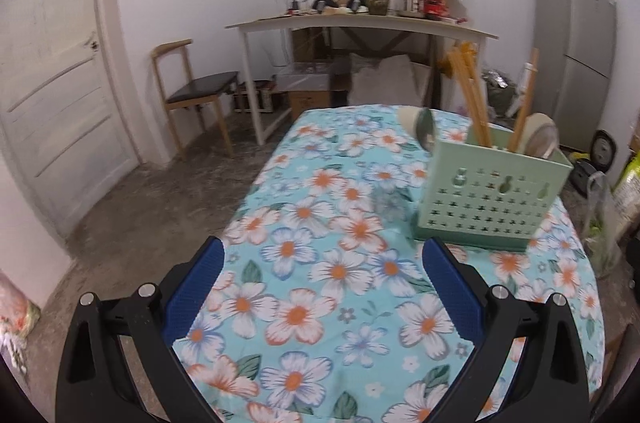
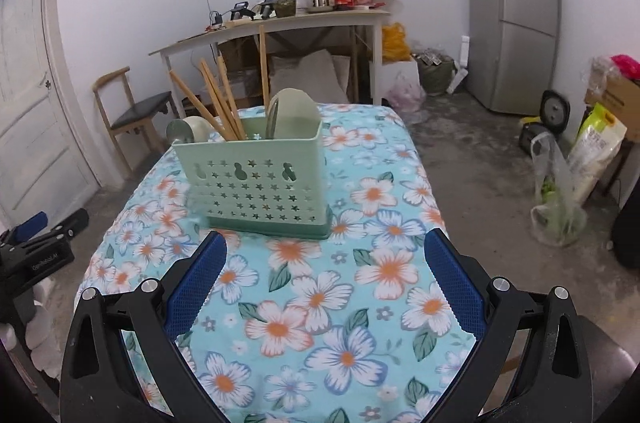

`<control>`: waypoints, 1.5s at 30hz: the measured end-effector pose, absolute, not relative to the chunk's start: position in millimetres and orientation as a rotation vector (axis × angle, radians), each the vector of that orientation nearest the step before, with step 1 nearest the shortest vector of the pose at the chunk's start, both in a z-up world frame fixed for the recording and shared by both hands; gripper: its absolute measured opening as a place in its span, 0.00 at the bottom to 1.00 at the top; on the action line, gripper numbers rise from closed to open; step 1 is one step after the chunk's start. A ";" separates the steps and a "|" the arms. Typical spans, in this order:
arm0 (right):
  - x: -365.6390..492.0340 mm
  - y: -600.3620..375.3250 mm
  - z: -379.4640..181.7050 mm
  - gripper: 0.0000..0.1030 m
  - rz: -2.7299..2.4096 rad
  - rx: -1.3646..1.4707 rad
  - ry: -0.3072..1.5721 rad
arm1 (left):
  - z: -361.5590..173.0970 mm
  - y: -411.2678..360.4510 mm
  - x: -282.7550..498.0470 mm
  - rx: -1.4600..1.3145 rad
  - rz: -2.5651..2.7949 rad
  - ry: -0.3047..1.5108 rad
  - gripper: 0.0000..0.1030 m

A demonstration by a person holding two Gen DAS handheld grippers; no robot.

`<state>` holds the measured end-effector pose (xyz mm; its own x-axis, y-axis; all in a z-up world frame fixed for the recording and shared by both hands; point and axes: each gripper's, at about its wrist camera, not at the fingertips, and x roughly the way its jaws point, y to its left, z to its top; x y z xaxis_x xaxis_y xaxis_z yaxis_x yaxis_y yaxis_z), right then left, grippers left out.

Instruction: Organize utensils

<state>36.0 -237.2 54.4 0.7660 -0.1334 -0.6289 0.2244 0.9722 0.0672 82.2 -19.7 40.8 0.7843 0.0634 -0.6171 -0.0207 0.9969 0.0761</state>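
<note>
A pale green perforated utensil holder (image 1: 496,199) (image 2: 256,187) stands on the floral tablecloth (image 1: 320,287) (image 2: 320,303). It holds several wooden chopsticks (image 1: 474,95) (image 2: 220,99), a wooden-handled utensil (image 1: 526,95) and pale spoons or ladles (image 1: 540,135) (image 2: 292,111). A ladle head (image 1: 420,125) (image 2: 188,131) sticks out at the holder's left end. My left gripper (image 1: 322,259) is open and empty, the holder ahead to its right. My right gripper (image 2: 324,255) is open and empty, just short of the holder's base.
A desk (image 1: 360,23) (image 2: 280,23) with clutter stands at the back wall. A wooden chair (image 1: 192,91) (image 2: 132,111), a door (image 1: 52,83) and a grey fridge (image 1: 580,43) (image 2: 512,15) are around. Bags (image 2: 560,191) lie on the floor right. The other gripper (image 2: 36,247) shows at the left.
</note>
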 end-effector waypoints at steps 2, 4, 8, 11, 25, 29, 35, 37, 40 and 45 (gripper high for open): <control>33.3 -242.3 53.2 0.92 -0.213 0.140 0.674 | 41.4 -15.8 82.7 0.062 0.077 0.670 0.94; 33.4 -244.3 52.6 0.92 -0.217 0.143 0.676 | 42.5 -11.9 84.0 0.054 0.100 0.669 0.94; 32.6 -245.5 52.6 0.92 -0.233 0.141 0.673 | 42.8 -8.8 86.4 0.047 0.117 0.668 0.94; 32.7 -245.0 52.9 0.92 -0.235 0.140 0.674 | 43.6 -9.2 87.1 0.047 0.120 0.671 0.94; 33.9 -250.1 52.3 0.92 -0.277 0.113 0.667 | 41.4 -14.7 88.2 0.067 0.124 0.663 0.94; 33.4 -253.9 53.7 0.92 -0.292 0.107 0.661 | 41.0 -19.2 87.3 0.080 0.126 0.657 0.94; 32.6 -256.7 57.0 0.92 -0.302 0.102 0.649 | 45.0 -22.2 85.3 0.085 0.127 0.637 0.94; 32.6 -257.2 57.4 0.92 -0.300 0.104 0.649 | 46.8 -22.0 85.5 0.085 0.126 0.633 0.94; 32.4 -257.7 57.9 0.92 -0.298 0.104 0.650 | 47.3 -23.0 85.3 0.088 0.116 0.637 0.94; 33.2 -256.8 58.6 0.92 -0.292 0.106 0.652 | 48.0 -25.9 85.1 0.095 0.102 0.642 0.94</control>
